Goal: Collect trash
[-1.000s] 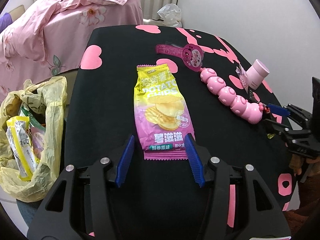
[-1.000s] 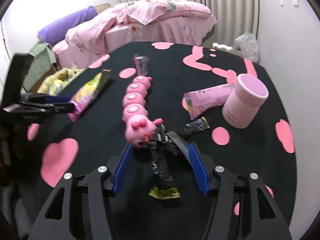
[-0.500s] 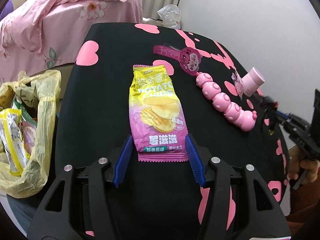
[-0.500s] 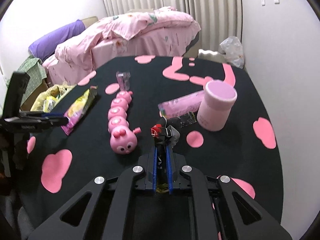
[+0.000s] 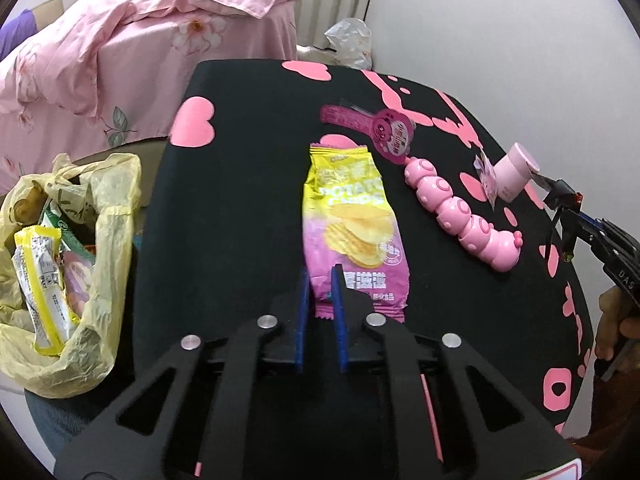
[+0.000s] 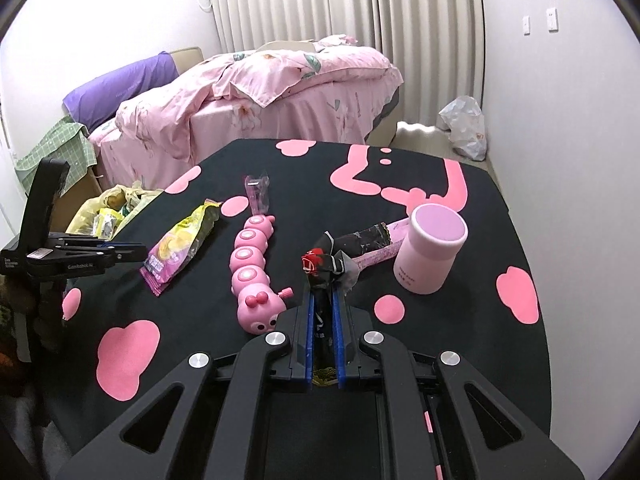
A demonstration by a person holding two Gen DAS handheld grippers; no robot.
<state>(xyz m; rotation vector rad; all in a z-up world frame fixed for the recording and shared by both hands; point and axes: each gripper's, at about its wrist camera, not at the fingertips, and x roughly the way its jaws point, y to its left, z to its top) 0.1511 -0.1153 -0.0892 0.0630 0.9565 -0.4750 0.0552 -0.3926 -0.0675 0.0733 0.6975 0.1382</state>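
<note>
1. I am in a home bedroom: a bed (image 6: 256, 96) heaped with a pink floral duvet (image 6: 280, 76) and a purple pillow (image 6: 120, 84)
2. Pleated curtains (image 6: 344, 4) cover the far wall
3. The table (image 6: 440, 320) before me wears a black cloth with pink shapes, and a pink caterpillar toy (image 6: 254, 276) lies on it

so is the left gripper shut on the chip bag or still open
Shut on it: the left gripper pinches the near edge of the chip bag.
</note>
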